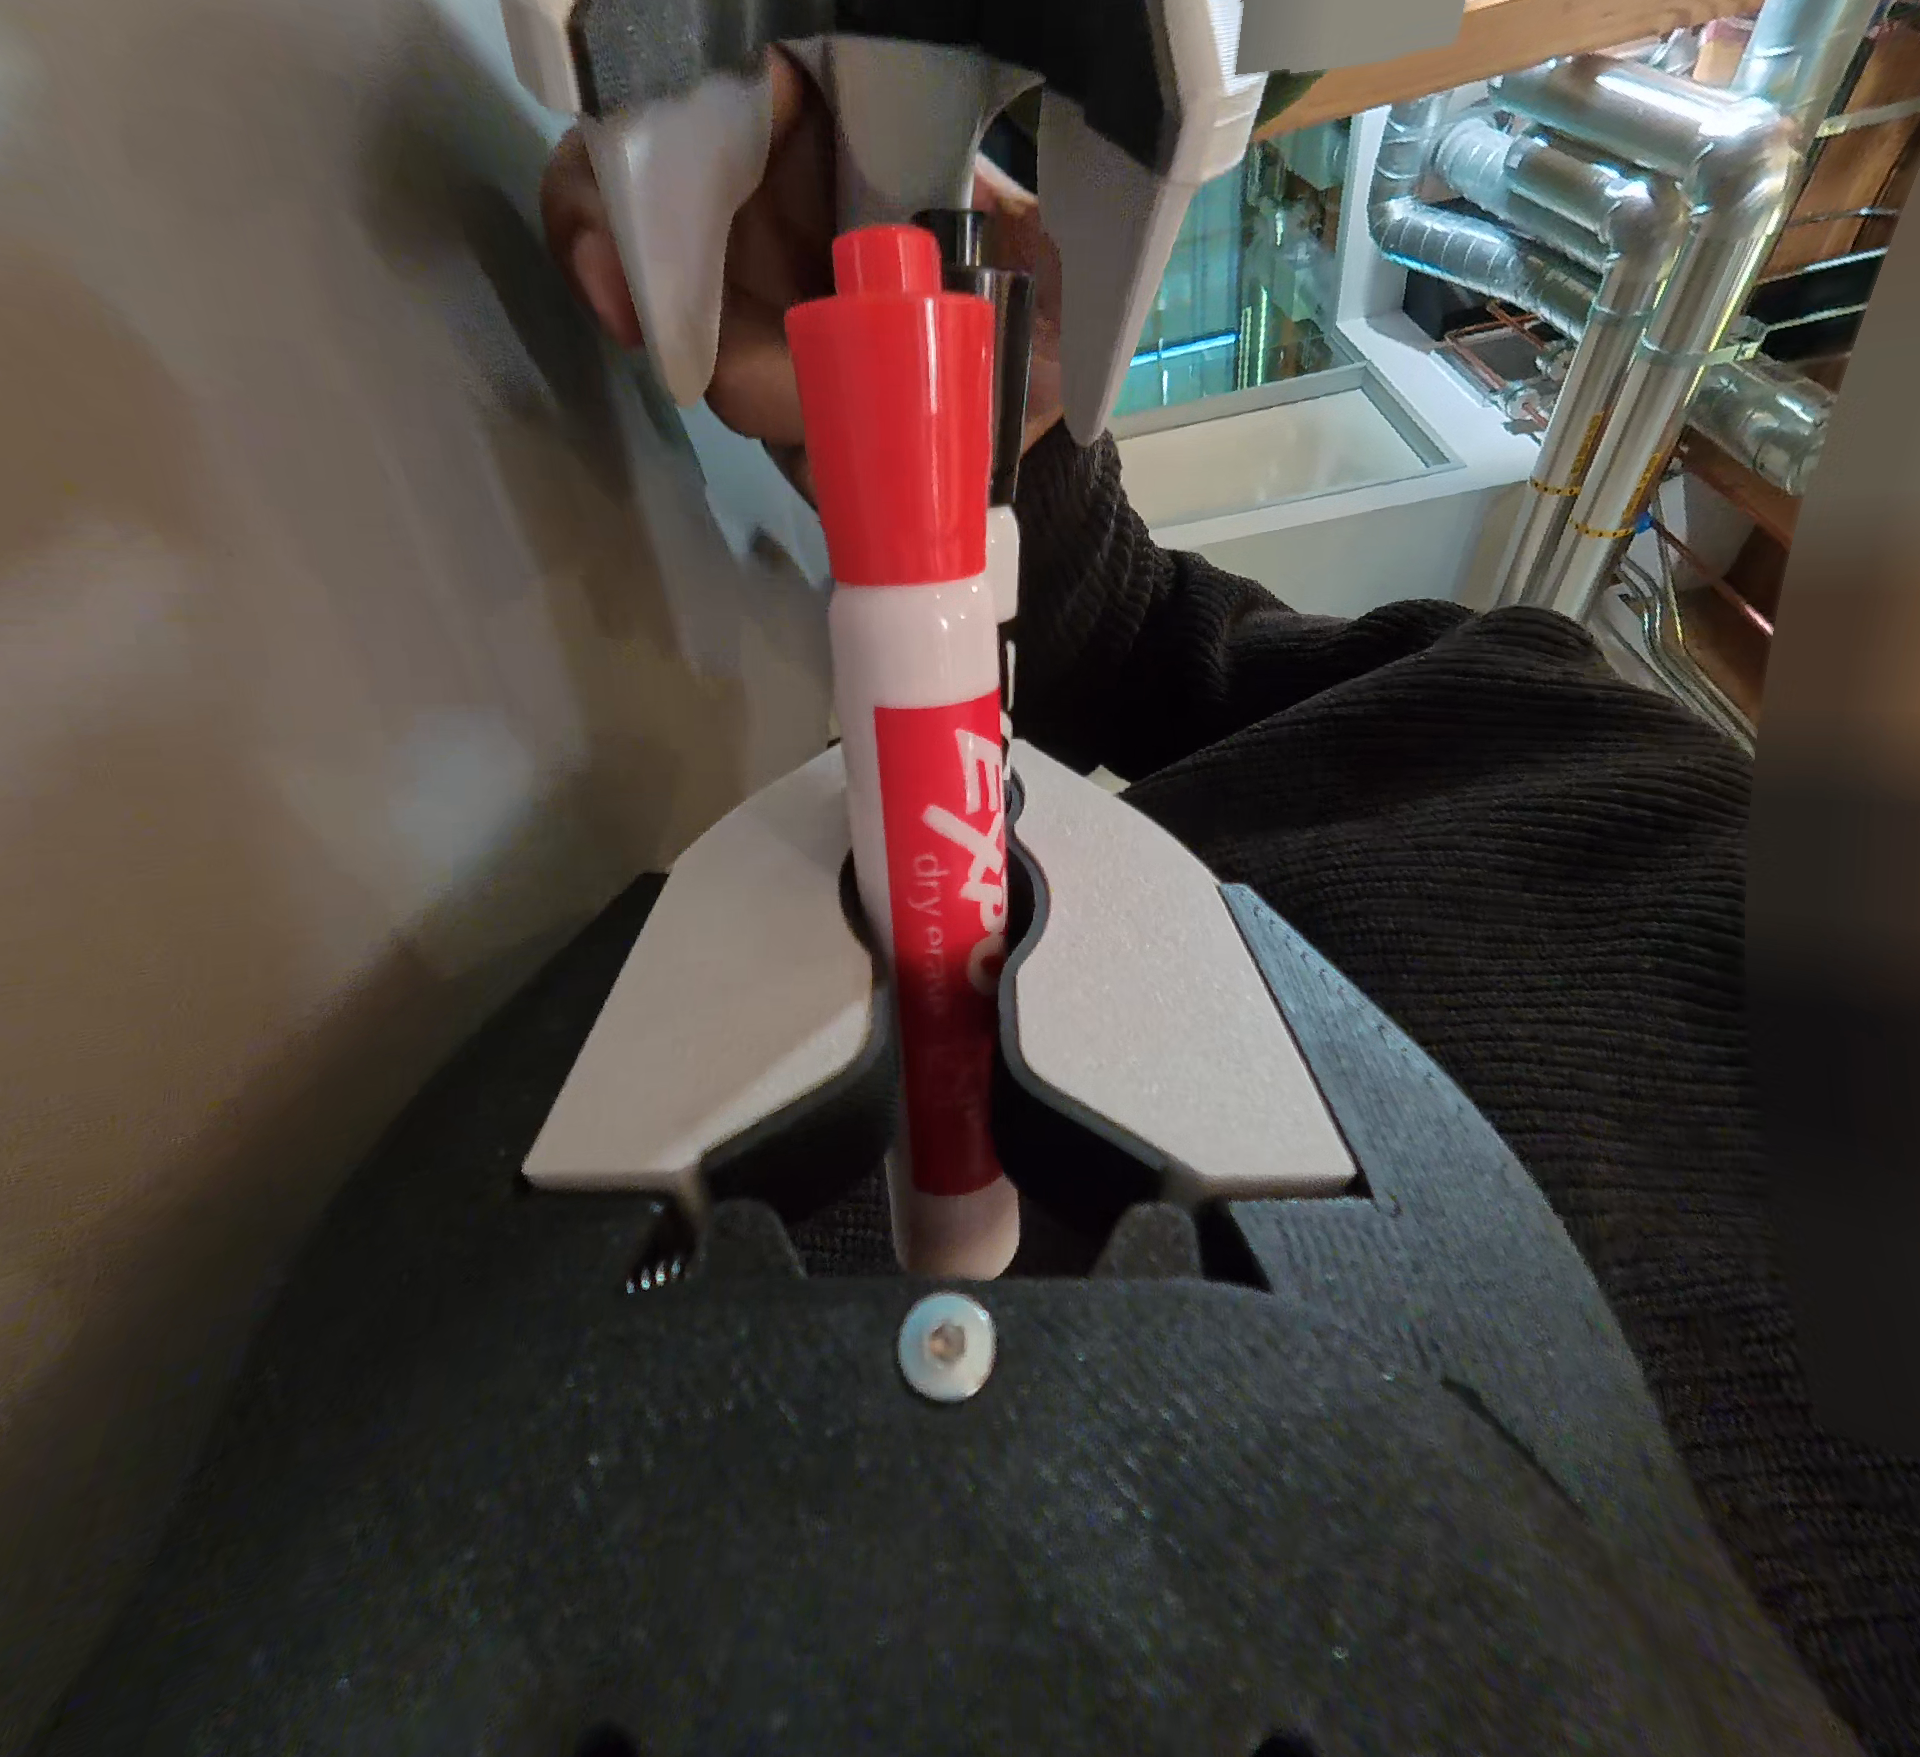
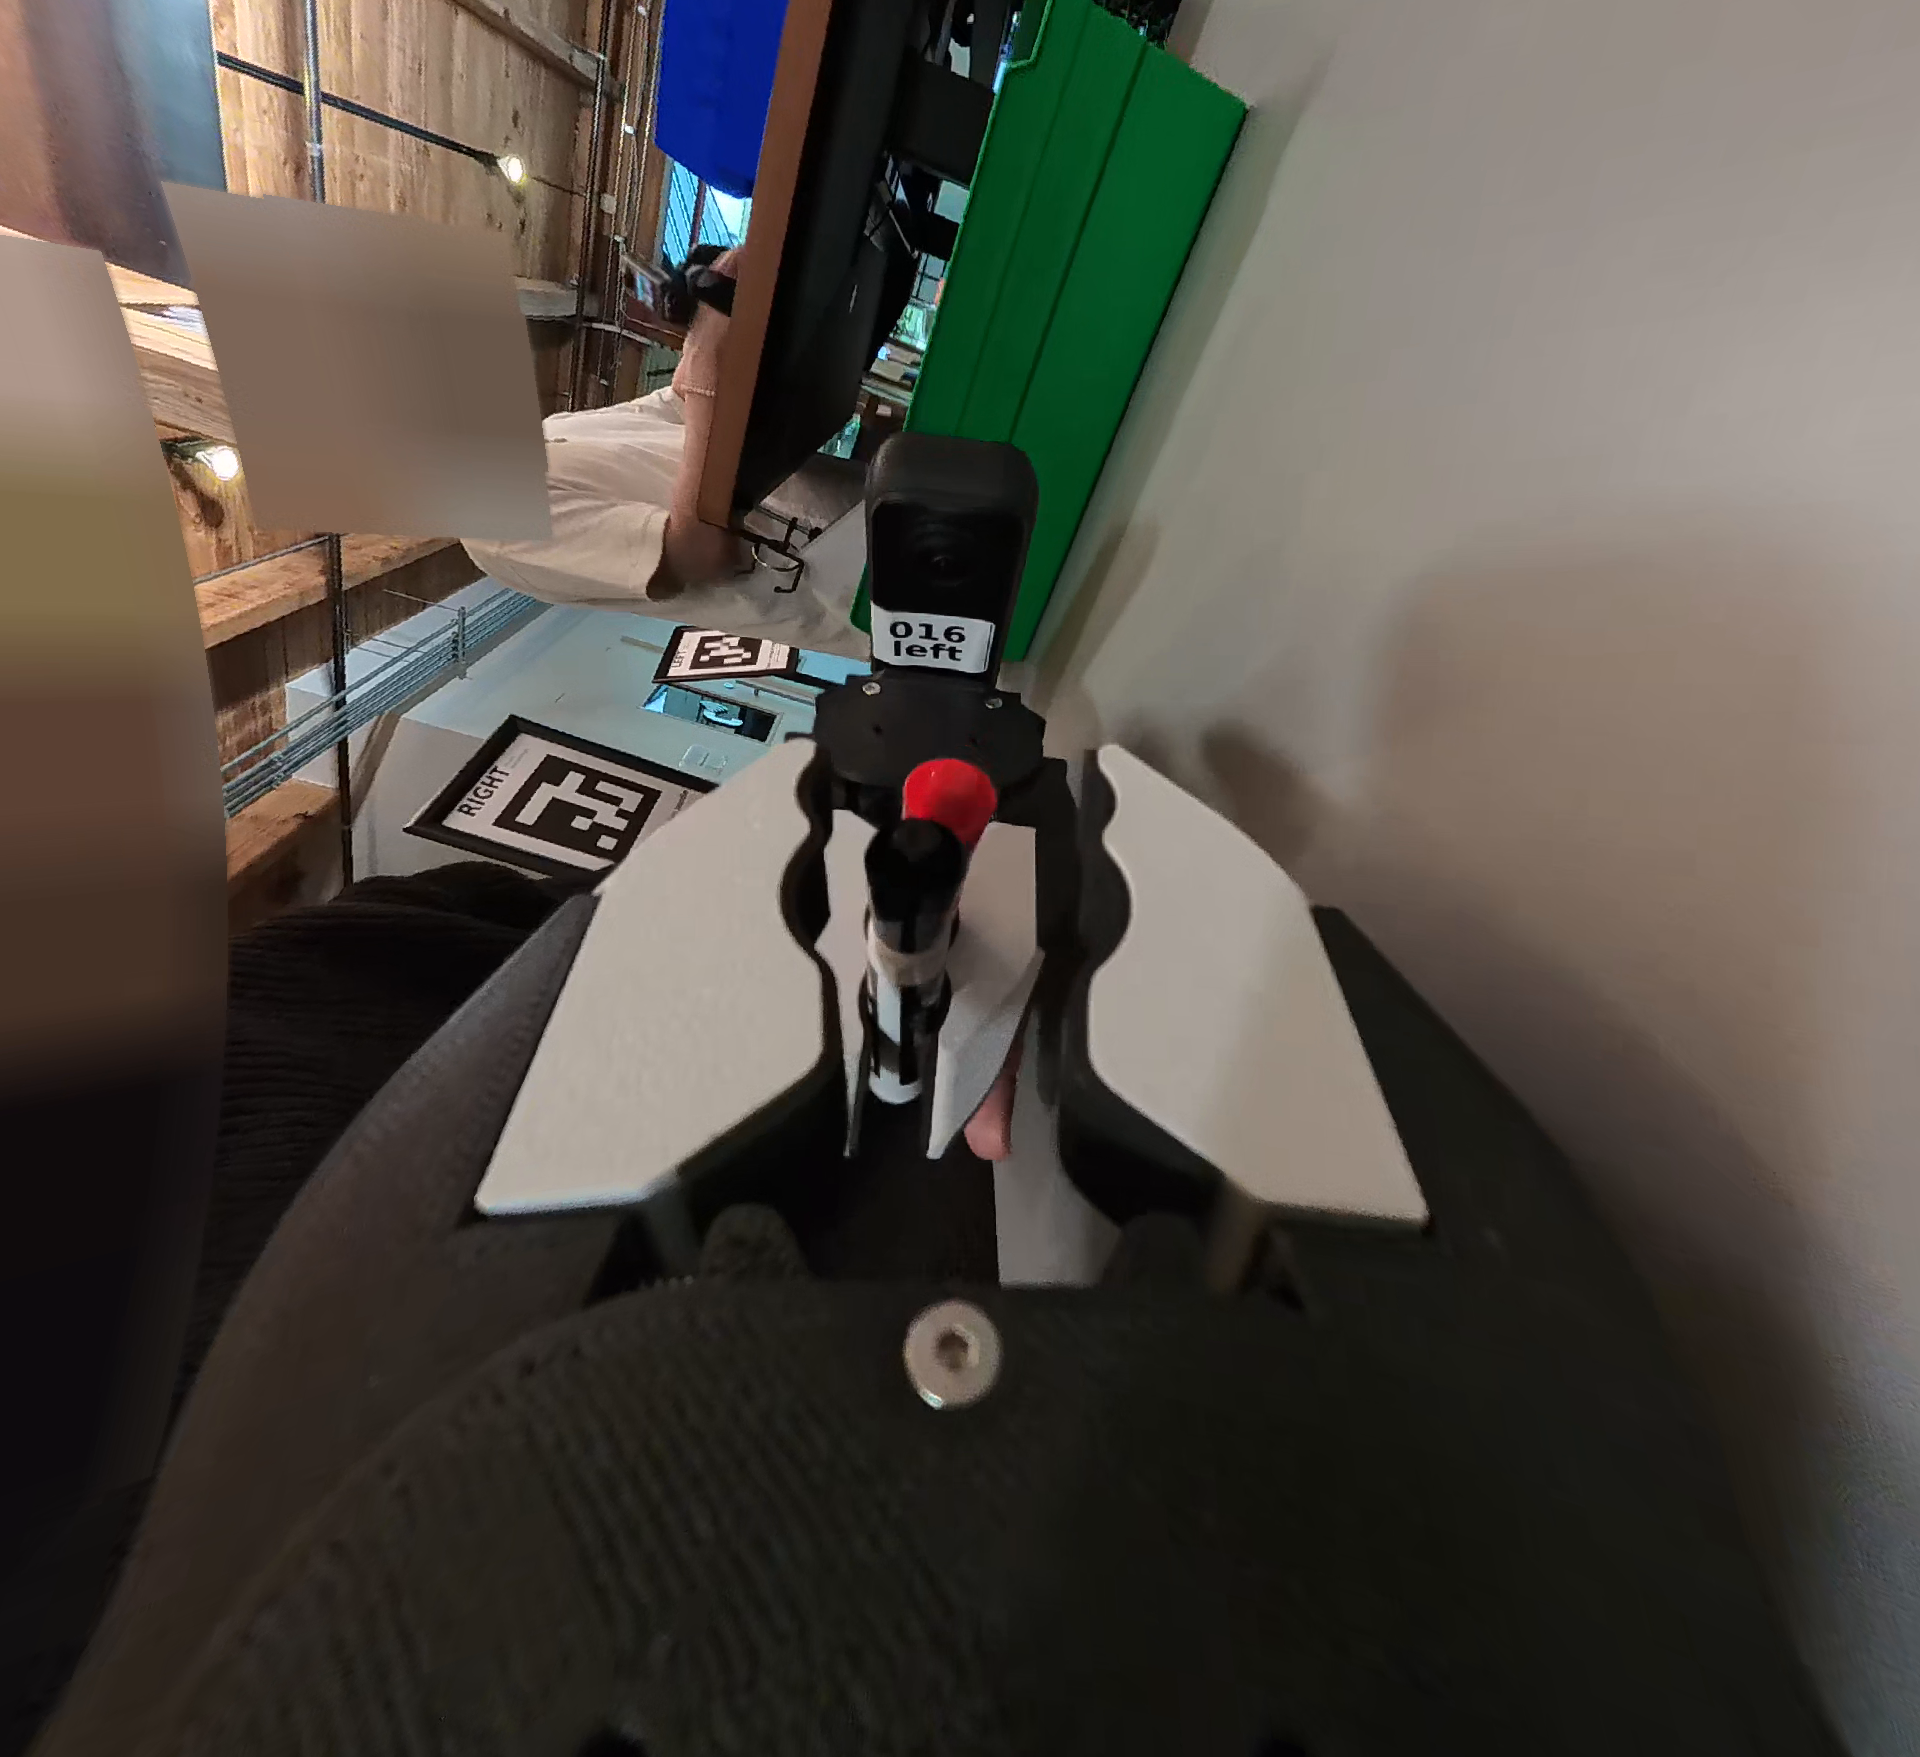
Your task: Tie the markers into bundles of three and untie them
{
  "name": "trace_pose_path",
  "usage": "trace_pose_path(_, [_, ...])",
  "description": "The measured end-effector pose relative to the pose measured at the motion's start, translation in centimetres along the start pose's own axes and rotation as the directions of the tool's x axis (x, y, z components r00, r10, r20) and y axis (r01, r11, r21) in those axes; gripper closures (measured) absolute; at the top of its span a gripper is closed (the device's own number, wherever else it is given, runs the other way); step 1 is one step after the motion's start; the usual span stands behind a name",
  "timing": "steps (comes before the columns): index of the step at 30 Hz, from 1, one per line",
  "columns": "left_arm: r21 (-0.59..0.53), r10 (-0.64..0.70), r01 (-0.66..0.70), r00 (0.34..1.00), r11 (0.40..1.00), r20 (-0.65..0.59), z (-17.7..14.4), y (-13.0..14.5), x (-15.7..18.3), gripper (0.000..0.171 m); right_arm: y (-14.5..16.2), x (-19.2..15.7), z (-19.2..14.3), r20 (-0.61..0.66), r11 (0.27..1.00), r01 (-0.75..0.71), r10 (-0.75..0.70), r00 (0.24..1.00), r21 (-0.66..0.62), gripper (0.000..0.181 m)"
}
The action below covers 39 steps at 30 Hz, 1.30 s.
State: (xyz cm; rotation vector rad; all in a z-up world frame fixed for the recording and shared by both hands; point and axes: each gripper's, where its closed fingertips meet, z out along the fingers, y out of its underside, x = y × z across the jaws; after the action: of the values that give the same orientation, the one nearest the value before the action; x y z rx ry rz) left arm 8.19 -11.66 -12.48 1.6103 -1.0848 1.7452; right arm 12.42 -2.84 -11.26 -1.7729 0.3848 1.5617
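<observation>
You are looking at white lettering running lengthwise down the red label band of the red marker, at the centre of the left wrist view: a large brand word with smaller print beside it. In the right wrist view, a white sticker is carrying black digits and a short word on the black camera, toward 12 o'clock from centre. Toward 9 o'clock, a framed black-and-white code sign is showing one word along its edge. A second code sign is lying toward 10 o'clock, its edge word too small to tell.
</observation>
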Motion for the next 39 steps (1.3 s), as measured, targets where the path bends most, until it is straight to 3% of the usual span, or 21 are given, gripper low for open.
trace_pose_path(7, [-0.103, 0.004, -0.003, 1.000, 0.995, 0.011, 0.6, 1.8, -0.1, 0.158, 3.2, -0.1, -0.3, -0.013, 0.970, 0.002, -0.005, 1.000, -0.242, 0.130])
trace_pose_path(15, [-0.148, 0.008, -0.004, 1.000, 0.989, 0.029, 0.9, 2.6, -0.5, 0.158, 5.0, -0.4, -0.3, 0.003, 0.942, -0.003, 0.005, 1.000, -0.337, 0.143])
trace_pose_path(20, [-0.164, 0.009, -0.004, 0.999, 0.987, 0.030, 1.0, 2.9, -0.5, 0.158, 5.2, -0.7, 0.0, 0.026, 0.941, 0.010, -0.001, 1.000, -0.339, 0.162])
trace_pose_path(39, [-0.161, 0.020, -0.012, 0.999, 0.987, 0.045, 1.0, 2.8, -0.7, 0.158, 4.6, -0.2, 0.0, 0.011, 0.950, 0.022, -0.019, 1.000, -0.312, 0.161])
